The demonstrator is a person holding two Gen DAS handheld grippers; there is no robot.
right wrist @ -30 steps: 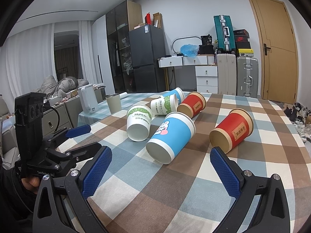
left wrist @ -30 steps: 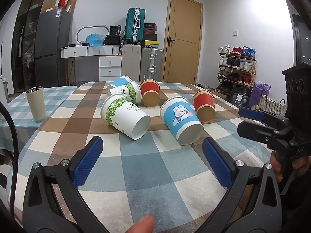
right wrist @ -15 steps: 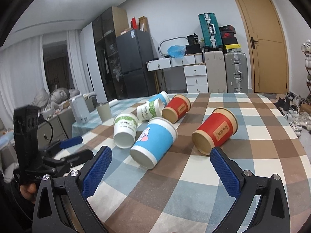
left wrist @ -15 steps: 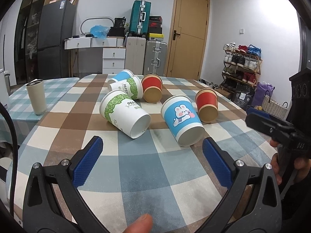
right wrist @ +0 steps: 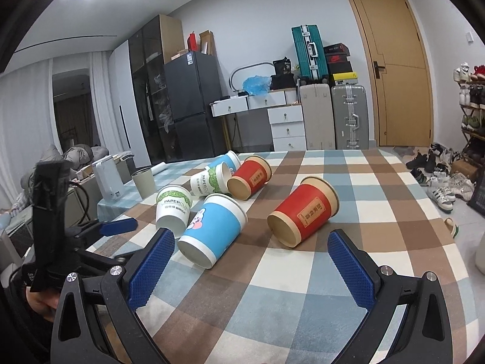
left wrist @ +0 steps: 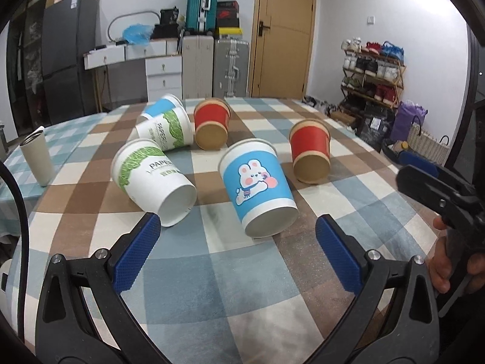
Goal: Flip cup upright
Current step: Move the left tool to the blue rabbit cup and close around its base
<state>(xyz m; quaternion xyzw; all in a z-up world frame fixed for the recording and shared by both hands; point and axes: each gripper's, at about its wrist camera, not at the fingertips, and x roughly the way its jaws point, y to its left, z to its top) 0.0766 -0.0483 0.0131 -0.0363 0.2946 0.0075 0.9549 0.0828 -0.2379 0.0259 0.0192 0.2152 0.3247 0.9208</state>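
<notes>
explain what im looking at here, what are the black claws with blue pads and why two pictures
Each picture comes from a camera mounted on a hand-held gripper; a person holds one in each hand. The left gripper fills one view's bottom edge, the right gripper the other's. Both are open and hold nothing. Each also appears at the side of the other's picture. On the checked tablecloth six paper cups lie on their sides: a blue rabbit cup, a near red cup, a far red cup, two green-and-white cups and another blue cup. A beige tumbler stands upright.
</notes>
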